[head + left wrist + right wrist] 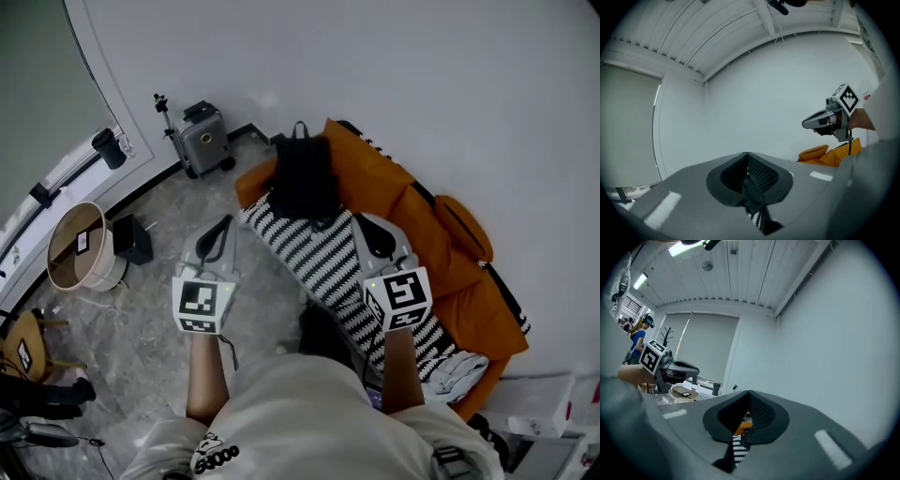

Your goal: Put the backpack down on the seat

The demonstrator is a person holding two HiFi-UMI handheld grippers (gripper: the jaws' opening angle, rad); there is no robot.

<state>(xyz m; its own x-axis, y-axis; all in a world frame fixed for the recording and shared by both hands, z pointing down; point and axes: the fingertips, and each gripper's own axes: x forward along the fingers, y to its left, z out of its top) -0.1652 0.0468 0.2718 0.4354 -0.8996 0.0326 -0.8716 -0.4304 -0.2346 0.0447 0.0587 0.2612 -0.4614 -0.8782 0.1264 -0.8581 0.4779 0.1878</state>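
Observation:
A black backpack (302, 178) rests at the far end of the orange sofa (427, 225), on the edge of a black-and-white striped throw (323, 258). Neither gripper touches it. My left gripper (221, 228) hangs over the floor just left of the sofa, shut and empty; its own view shows the jaws (747, 154) closed together against the white wall. My right gripper (372, 230) hovers over the striped throw, short of the backpack, also shut with nothing in it (749, 393). Each gripper view shows the other gripper: the right one (820, 123) and the left one (677, 367).
A grey suitcase (206, 139) stands by the wall left of the sofa. A round wooden table (82, 246), a black box (133, 239) and a wooden stool (23, 347) sit on the marble floor at left. Crumpled grey cloth (455, 373) lies at the sofa's near end. A person in blue (637, 341) stands far off.

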